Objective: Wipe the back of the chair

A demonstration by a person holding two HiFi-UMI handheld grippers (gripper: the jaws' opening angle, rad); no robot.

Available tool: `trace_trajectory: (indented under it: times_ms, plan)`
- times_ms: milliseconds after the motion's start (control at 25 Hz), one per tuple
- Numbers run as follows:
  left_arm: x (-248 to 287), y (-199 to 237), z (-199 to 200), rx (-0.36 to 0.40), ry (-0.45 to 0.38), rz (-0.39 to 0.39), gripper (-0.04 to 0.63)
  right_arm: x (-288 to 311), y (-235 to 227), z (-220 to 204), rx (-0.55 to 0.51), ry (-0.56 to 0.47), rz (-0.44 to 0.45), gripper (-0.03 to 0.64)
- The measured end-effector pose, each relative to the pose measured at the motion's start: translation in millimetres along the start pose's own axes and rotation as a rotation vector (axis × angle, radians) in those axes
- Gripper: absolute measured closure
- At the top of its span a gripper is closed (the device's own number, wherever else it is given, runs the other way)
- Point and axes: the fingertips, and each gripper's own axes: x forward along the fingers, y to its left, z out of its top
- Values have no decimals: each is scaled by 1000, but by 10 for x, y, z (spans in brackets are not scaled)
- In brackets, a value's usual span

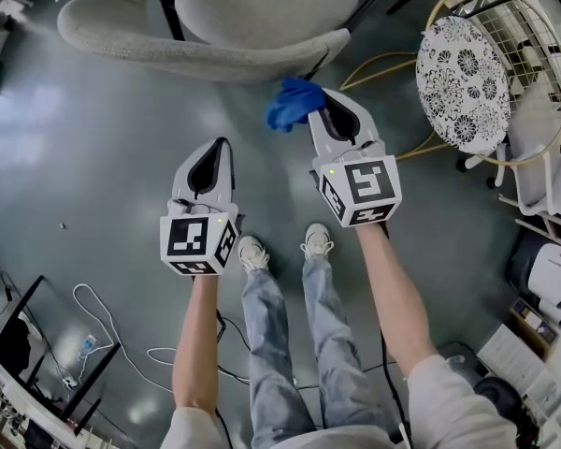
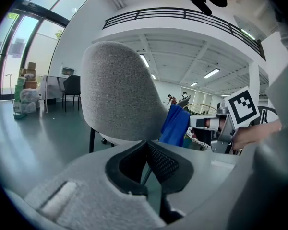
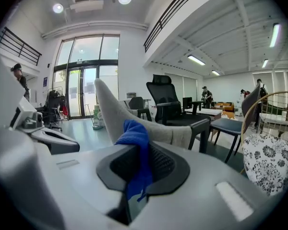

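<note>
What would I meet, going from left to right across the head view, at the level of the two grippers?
left gripper → blue cloth → right gripper → floral cushion

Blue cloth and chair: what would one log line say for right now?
right gripper: shut on blue cloth | left gripper: shut, empty | grey chair: ahead of both

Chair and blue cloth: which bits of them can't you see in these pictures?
- Head view: the far side of the gray chair is cut off by the top edge.
- Left gripper view: the chair's base is hidden behind the body of the left gripper.
- Head view: the pinched part of the blue cloth is hidden by the fingers of the right gripper.
- Any view: dirt on the chair back is too fine to tell.
</note>
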Motion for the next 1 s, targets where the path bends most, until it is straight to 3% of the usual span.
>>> trace_trajectory:
  times_ms: [360, 1000]
  plan:
    - [-8, -63, 19, -1, 0, 1, 595, 110, -123, 382, -39, -53, 0, 580]
    - [61, -55, -50, -3, 18, -3, 595, 396, -278, 43, -32, 15, -1, 580]
